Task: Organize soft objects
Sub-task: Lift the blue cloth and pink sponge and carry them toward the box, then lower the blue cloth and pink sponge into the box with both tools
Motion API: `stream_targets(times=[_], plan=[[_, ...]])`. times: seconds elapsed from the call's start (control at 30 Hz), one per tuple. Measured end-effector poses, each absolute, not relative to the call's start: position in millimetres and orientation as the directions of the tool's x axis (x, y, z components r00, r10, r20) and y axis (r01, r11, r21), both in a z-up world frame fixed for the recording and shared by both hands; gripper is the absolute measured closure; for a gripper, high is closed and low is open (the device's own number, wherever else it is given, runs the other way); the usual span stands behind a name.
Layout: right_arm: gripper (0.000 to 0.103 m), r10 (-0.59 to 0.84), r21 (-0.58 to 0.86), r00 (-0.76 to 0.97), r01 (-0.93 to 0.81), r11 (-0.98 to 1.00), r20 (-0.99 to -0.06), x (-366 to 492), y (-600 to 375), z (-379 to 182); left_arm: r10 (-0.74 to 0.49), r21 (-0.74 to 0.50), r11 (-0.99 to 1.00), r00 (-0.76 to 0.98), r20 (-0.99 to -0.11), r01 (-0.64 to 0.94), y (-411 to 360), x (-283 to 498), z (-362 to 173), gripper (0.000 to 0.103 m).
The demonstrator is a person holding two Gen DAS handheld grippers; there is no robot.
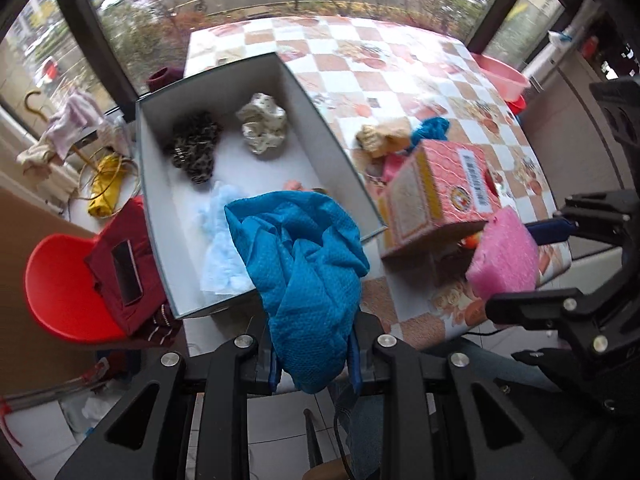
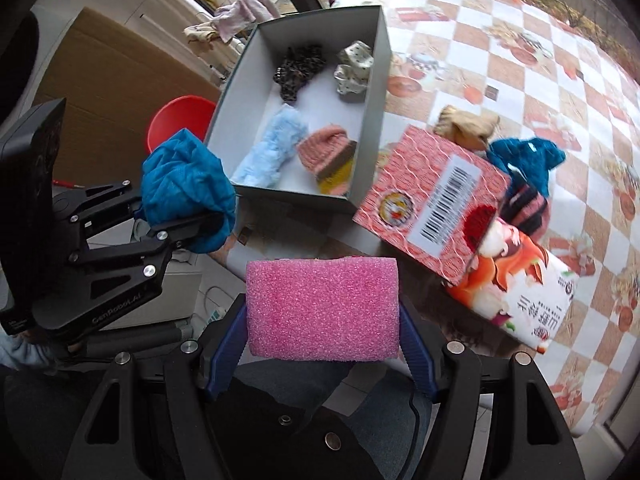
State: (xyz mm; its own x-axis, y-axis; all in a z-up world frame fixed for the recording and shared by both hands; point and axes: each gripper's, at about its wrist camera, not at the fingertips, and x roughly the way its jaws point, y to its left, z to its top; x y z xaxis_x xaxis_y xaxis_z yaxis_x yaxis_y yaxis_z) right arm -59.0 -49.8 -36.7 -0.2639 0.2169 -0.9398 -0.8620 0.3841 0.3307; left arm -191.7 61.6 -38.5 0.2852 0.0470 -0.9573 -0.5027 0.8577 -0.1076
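My left gripper (image 1: 314,360) is shut on a crumpled blue cloth (image 1: 304,264), which hangs over the near corner of an open grey box (image 1: 320,120). My right gripper (image 2: 322,344) is shut on a pink foam sponge (image 2: 322,308), held above the table edge in front of the grey box (image 2: 380,80). Inside lie a leopard scrunchie (image 2: 296,68), a cream dotted scrunchie (image 2: 354,70), a light blue fluffy piece (image 2: 268,148) and a pink knitted hat (image 2: 326,152). A tan knitted piece (image 2: 466,126) and a teal knitted piece (image 2: 524,158) lie on the checked table (image 2: 560,60).
A pink printed carton (image 2: 432,196) leans on a snack bag (image 2: 520,284) right of the box. A striped pink piece (image 2: 524,208) lies behind it. A red chair (image 1: 60,284) with a maroon bag (image 1: 124,264) stands left of the table, and a pink basin (image 1: 504,76) at its far right.
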Motion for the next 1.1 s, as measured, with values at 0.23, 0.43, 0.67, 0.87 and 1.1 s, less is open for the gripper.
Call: stream_targets(times=[0.23, 0.43, 0.67, 0.87, 1.1], plan=[[0.032, 0.226, 0.303, -0.235, -0.887, 0.349, -0.945, -64.1, -2.0, -27.3, 0.113, -0.110, 0.724, 0.274, -0.955, -0.681, 109.2, -207.0, -41.7, 0.076], [0.032, 0.219, 0.292, -0.221, -0.878, 0.380, -0.950, -56.9, 28.8, -29.9, 0.123, -0.135, 0.650, 0.279, -0.952, -0.748, 130.1, -205.6, -49.8, 0.076], [0.032, 0.204, 0.299, -0.234, -0.870, 0.393, -0.951, -54.4, 53.2, -35.9, 0.123, -0.162, 0.626, 0.302, -0.945, -0.763, 141.7, -194.3, -49.1, 0.076], [0.032, 0.206, 0.304, -0.239, -0.865, 0.400, -0.949, -48.0, 68.4, -37.1, 0.118, -0.154, 0.636, 0.293, -0.949, -0.756, 150.2, -183.7, -52.5, 0.076], [0.032, 0.214, 0.299, -0.228, -0.860, 0.413, -0.950, -36.2, 83.4, -37.1, 0.112, -0.147, 0.623, 0.274, -0.955, -0.768, 161.3, -180.5, -59.3, 0.076]])
